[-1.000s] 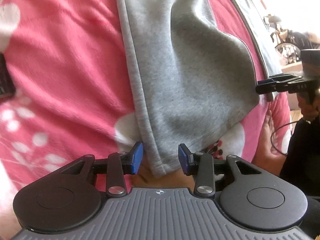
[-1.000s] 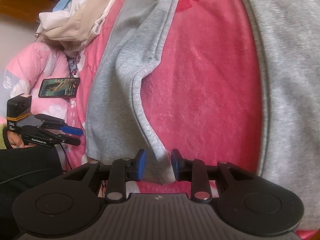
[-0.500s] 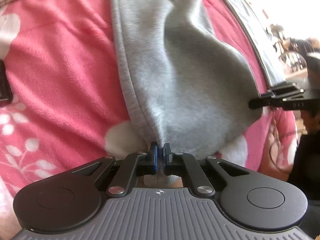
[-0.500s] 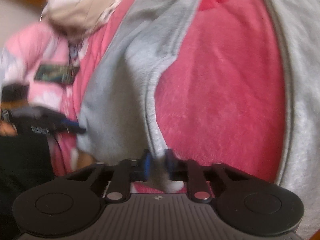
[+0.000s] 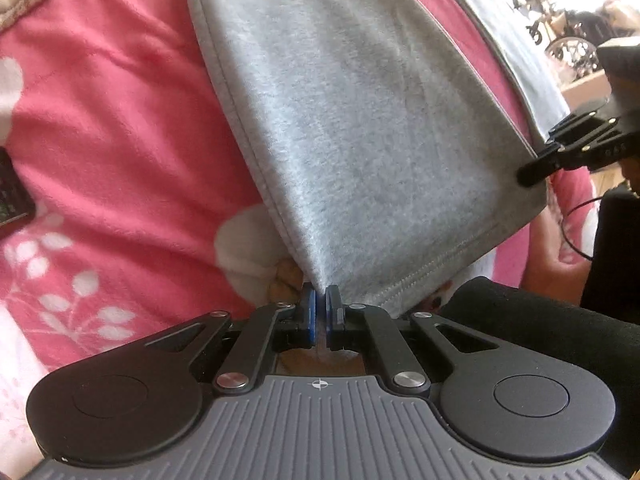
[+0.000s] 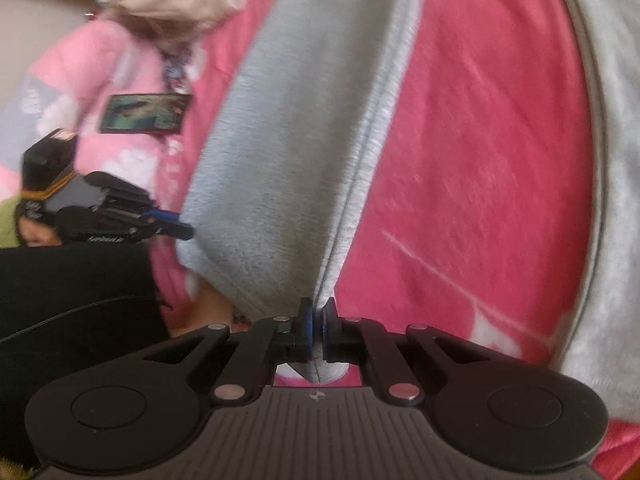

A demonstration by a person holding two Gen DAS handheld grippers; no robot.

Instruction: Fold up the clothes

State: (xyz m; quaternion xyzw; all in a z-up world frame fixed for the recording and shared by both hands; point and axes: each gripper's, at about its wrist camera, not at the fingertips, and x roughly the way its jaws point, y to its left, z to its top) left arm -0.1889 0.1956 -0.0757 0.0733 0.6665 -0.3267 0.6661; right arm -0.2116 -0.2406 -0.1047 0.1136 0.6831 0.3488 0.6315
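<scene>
No text can be read for certain. The left gripper (image 6: 176,226) carries pale lettering on its side, too blurred to make out. The right gripper (image 5: 532,172) shows faint marks, also illegible. The phone (image 6: 145,113), far left, shows only a picture.

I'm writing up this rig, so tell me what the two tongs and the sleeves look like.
Both the left tongs and the right tongs have black linkage arms with silver rivets, blue pads and a ribbed grey body with round black caps. A thin black cable trails nearby. The sleeve is black.
</scene>
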